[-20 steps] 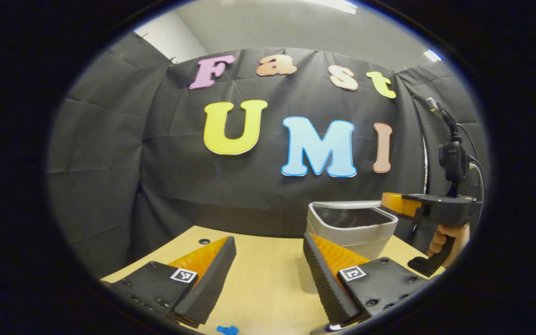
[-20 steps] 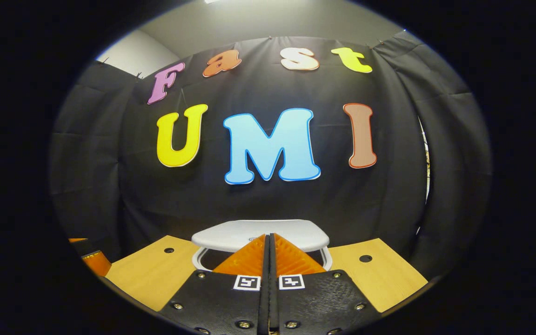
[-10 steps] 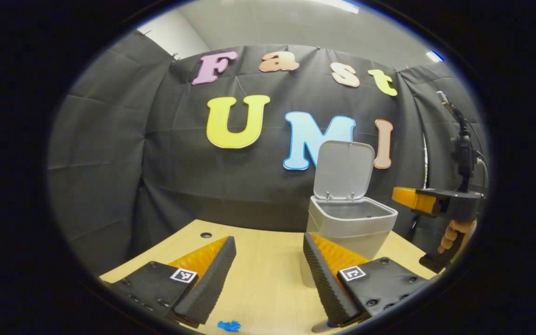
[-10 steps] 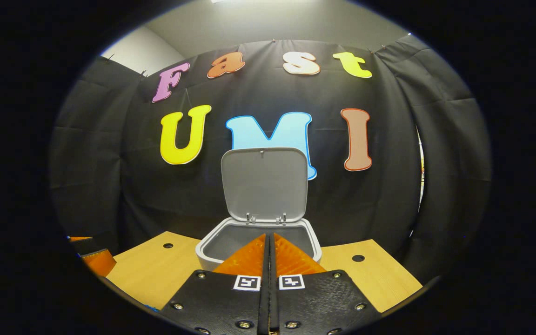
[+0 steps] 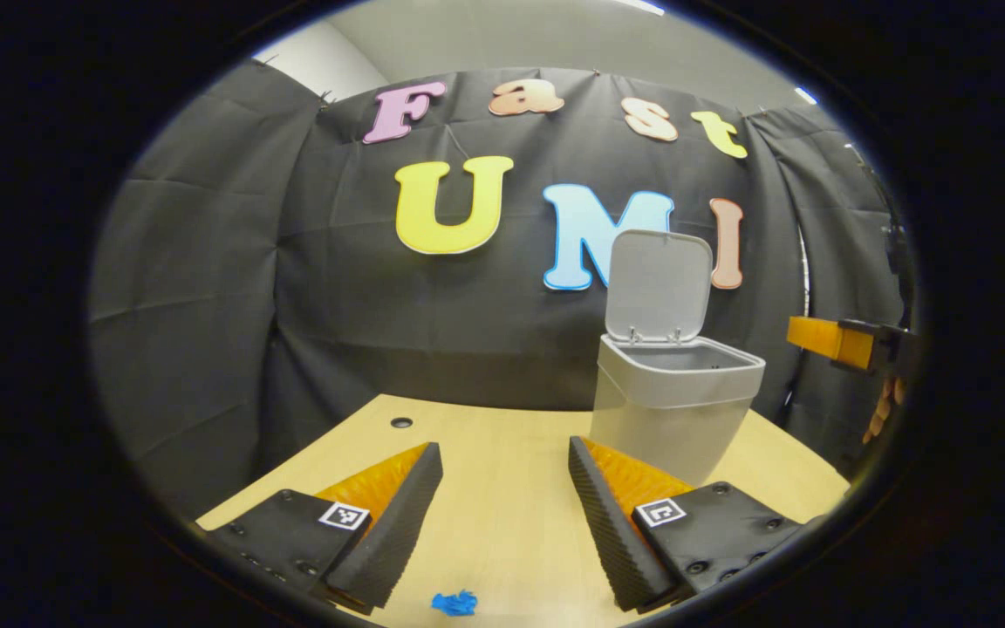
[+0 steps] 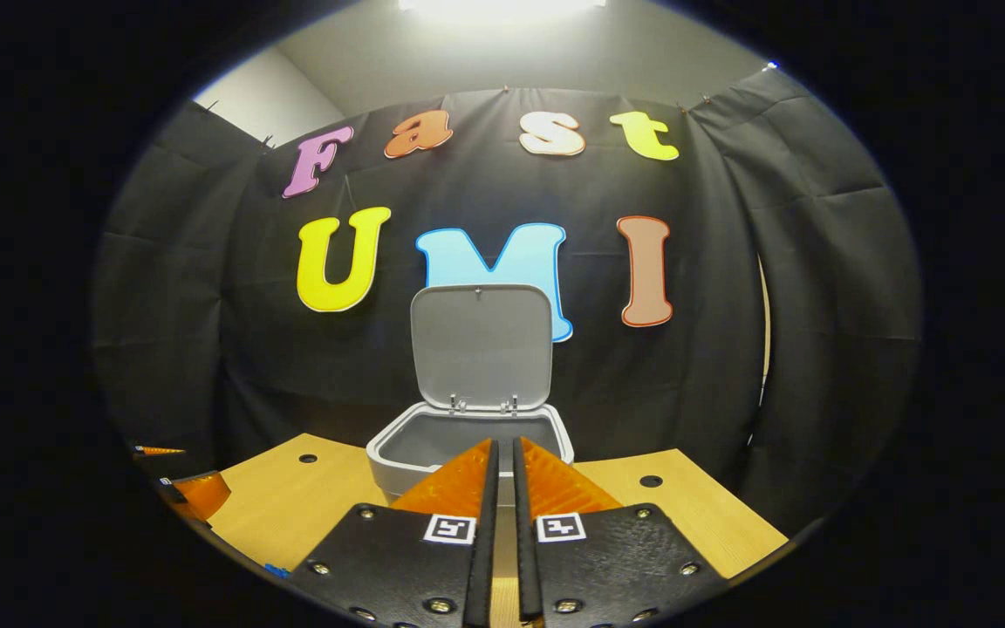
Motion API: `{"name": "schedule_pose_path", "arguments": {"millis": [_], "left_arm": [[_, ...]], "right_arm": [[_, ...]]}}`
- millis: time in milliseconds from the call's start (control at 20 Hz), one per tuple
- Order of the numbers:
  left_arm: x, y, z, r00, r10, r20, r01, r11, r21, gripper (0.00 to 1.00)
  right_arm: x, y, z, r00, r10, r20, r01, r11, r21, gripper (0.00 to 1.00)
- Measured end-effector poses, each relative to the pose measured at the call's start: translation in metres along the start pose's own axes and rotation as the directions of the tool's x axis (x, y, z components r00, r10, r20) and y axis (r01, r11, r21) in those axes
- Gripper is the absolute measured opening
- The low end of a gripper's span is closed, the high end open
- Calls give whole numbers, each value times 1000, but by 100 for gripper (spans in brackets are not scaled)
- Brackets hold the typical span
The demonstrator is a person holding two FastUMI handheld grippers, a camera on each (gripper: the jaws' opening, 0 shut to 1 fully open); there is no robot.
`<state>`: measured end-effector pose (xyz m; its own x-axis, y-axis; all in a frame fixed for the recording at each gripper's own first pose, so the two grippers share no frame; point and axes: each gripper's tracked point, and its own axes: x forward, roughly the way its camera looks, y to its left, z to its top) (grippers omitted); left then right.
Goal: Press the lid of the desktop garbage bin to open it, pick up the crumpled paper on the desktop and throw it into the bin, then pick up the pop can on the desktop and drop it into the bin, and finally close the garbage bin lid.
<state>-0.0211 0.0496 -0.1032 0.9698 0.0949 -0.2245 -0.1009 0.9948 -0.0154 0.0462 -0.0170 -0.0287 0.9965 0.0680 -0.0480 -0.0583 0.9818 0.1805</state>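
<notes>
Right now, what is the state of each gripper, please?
Left gripper: open, holding nothing.
Right gripper: fingers nearly closed with a thin gap between them, holding nothing.

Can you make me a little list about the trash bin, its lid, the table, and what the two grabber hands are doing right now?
bin: garbage bin stands upright on the table, towards the back
lid: lid is flipped up, bin open
inside of bin: looks empty as far as can be seen
table: wooden table, with a small blue scrap near the front edge
left gripper: left gripper open, holding nothing, low over the table
right gripper: right gripper nearly shut with a thin gap, holding nothing, pointed at the bin
</notes>
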Motion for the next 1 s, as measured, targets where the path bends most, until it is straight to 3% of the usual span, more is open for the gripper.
{"name": "schedule_pose_path", "arguments": {"millis": [200,350,400,450,500,650,750,1000], "left_arm": [[0,7,-35,997,-10,-77,9,1000,-19,95],[-2,15,-54,993,-10,-116,6,999,-36,95],[-2,16,-61,992,-14,-129,8,999,-45,95],[-2,17,-69,990,-20,-143,12,998,-55,95],[-3,17,-77,987,-29,-158,19,998,-63,95],[-5,17,-105,976,-37,-213,26,998,-54,95],[-8,17,-123,968,-40,-247,25,998,-64,95],[-12,14,-163,946,-41,-323,21,998,-65,95]], "right_arm": [[-16,-3,-3,1000,-9,1,9,999,-35,33],[-28,2,-5,1000,-12,-3,12,999,-53,39],[-33,5,-8,1000,-3,-7,3,998,-55,52],[-36,9,-11,1000,7,-15,-8,998,-63,54],[-39,12,-14,1000,13,-21,-14,997,-75,63],[-47,15,-21,999,20,-36,-24,994,-105,69],[-52,20,-24,999,29,-45,-34,995,-98,91],[-60,24,-29,998,23,-60,-28,995,-92,94]]}}
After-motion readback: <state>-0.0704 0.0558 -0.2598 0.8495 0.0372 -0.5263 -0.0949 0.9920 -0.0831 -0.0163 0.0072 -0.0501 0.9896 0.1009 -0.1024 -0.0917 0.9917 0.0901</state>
